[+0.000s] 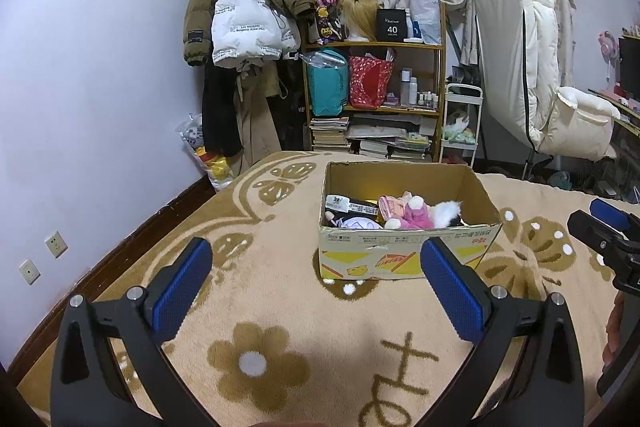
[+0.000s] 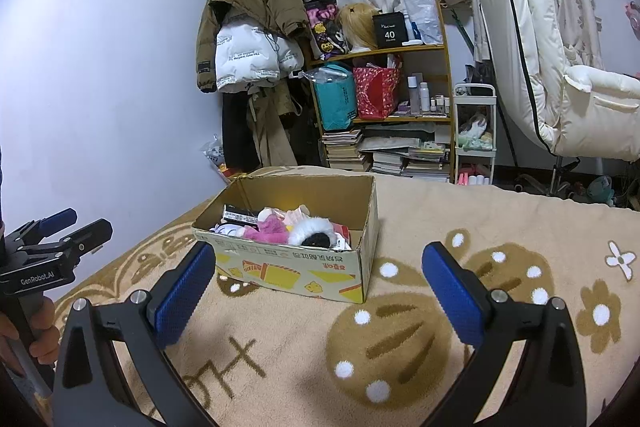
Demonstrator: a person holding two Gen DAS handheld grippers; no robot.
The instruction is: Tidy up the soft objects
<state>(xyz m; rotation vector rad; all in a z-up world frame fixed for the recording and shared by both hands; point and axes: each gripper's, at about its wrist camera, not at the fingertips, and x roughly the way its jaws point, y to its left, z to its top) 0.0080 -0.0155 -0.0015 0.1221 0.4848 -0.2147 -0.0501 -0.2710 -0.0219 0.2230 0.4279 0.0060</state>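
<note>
Both the left gripper (image 1: 316, 291) and right gripper (image 2: 318, 291) hang wide open and empty short of the open brown cardboard box (image 1: 404, 259) of plush toys (image 1: 412, 215), seemingly all packed, so next likely means checking the beige flowered blanket (image 1: 280, 307) for strays.

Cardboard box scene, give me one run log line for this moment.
left tongs: open, empty | right tongs: open, empty | cardboard box: on blanket, holds plush toys

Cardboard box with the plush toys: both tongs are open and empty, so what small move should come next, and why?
Probably ease the left tongs forward and down toward the pink plush in the cardboard box. Both the left and right tongs hover open over the blanket, holding nothing, and no soft toy shows outside the box.
</note>
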